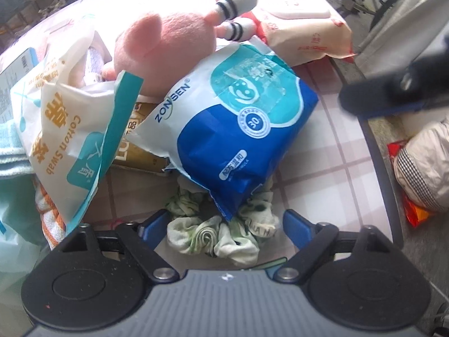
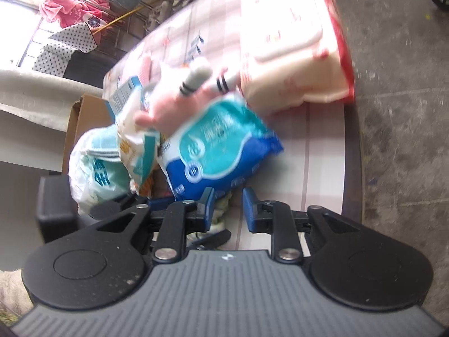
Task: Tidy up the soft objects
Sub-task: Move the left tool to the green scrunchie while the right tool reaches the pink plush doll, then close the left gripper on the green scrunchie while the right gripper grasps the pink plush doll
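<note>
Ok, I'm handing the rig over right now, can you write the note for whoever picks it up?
Left gripper: open, straddling the green-white scrunchie, pads not pressing.
Right gripper: jaws narrowly apart, nothing between them.
Things: blue wipes pack lies on the scrunchie; pink plush pig behind it; cotton swab bag to the left; cream wipes pack at the far table edge.
Done: nothing visibly sorted.
Left: grip the scrunchie, then organize the pile.
</note>
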Tool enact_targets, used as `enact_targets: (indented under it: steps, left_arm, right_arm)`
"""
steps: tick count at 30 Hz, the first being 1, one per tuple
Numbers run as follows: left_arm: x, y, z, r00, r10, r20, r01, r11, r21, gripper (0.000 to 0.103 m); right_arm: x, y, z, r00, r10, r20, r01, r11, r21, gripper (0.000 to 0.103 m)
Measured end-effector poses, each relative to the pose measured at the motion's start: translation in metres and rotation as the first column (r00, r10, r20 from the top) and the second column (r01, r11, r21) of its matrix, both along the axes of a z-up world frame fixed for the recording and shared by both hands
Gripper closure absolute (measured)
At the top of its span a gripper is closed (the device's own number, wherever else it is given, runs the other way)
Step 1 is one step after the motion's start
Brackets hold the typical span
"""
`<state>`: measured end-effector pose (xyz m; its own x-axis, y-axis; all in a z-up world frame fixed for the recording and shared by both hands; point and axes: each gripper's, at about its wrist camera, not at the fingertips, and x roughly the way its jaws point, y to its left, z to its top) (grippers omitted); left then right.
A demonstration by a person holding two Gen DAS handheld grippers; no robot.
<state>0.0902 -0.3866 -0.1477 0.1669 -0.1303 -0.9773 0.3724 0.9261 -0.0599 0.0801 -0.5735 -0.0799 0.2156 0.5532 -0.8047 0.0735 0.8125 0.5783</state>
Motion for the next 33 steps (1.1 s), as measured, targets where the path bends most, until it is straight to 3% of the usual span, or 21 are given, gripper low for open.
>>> enact_targets:
  steps: [5, 9, 10, 12, 14, 17, 21, 24, 29, 31, 33]
  left_arm:
    - [-0.006, 0.004, 0.003, 0.999, 0.023, 0.04, -0.023, 1.0, 0.015, 0.041]
    - [-0.011, 0.019, 0.006, 0.999, 0.039, 0.023, -0.039, 0.999, -0.014, 0.056]
    - [-0.013, 0.022, 0.006, 0.999, 0.048, 0.017, -0.047, 0.999, -0.015, 0.059]
    - [-0.016, 0.03, 0.007, 0.998, 0.067, 0.008, -0.067, 0.998, -0.014, 0.063]
    - [-0.025, 0.039, 0.008, 0.996, 0.088, 0.003, -0.088, 0.996, -0.014, 0.065]
    - [-0.03, 0.05, 0.008, 0.994, 0.111, -0.002, -0.111, 0.994, -0.013, 0.066]
    - [-0.037, 0.061, 0.006, 0.992, 0.129, -0.002, -0.129, 0.992, -0.015, 0.066]
    - [-0.037, 0.065, 0.012, 0.99, 0.142, -0.003, -0.142, 0.99, -0.024, 0.066]
    - [-0.036, 0.072, 0.011, 0.987, 0.16, 0.001, -0.16, 0.986, -0.041, 0.066]
    - [-0.034, 0.069, 0.007, 0.986, 0.165, 0.002, -0.165, 0.985, -0.045, 0.066]
    - [-0.034, 0.069, 0.009, 0.986, 0.168, 0.002, -0.168, 0.985, -0.045, 0.066]
  right_arm:
    - [0.028, -0.007, 0.029, 0.995, 0.06, 0.076, -0.058, 0.998, -0.032, 0.07]
    - [0.062, 0.015, 0.052, 0.973, 0.165, 0.16, -0.16, 0.986, -0.047, 0.048]
    - [0.072, 0.024, 0.057, 0.961, 0.206, 0.186, -0.198, 0.978, -0.06, 0.044]
    - [0.092, 0.042, 0.065, 0.93, 0.296, 0.219, -0.284, 0.955, -0.084, 0.022]
    - [0.112, 0.058, 0.069, 0.895, 0.382, 0.232, -0.369, 0.924, -0.098, 0.016]
    - [0.142, 0.087, 0.068, 0.813, 0.547, 0.199, -0.532, 0.837, -0.127, 0.011]
    - [0.174, 0.122, 0.048, 0.659, 0.745, 0.106, -0.72, 0.665, -0.197, 0.008]
    - [0.193, 0.148, 0.018, 0.546, 0.838, 0.0, -0.825, 0.538, -0.171, 0.005]
    - [0.194, 0.177, -0.023, 0.373, 0.91, -0.18, -0.928, 0.364, -0.083, 0.001]
    - [0.188, 0.184, -0.031, 0.334, 0.922, -0.196, -0.942, 0.32, -0.103, 0.001]
    - [0.185, 0.186, -0.035, 0.319, 0.926, -0.202, -0.947, 0.303, -0.106, 0.001]
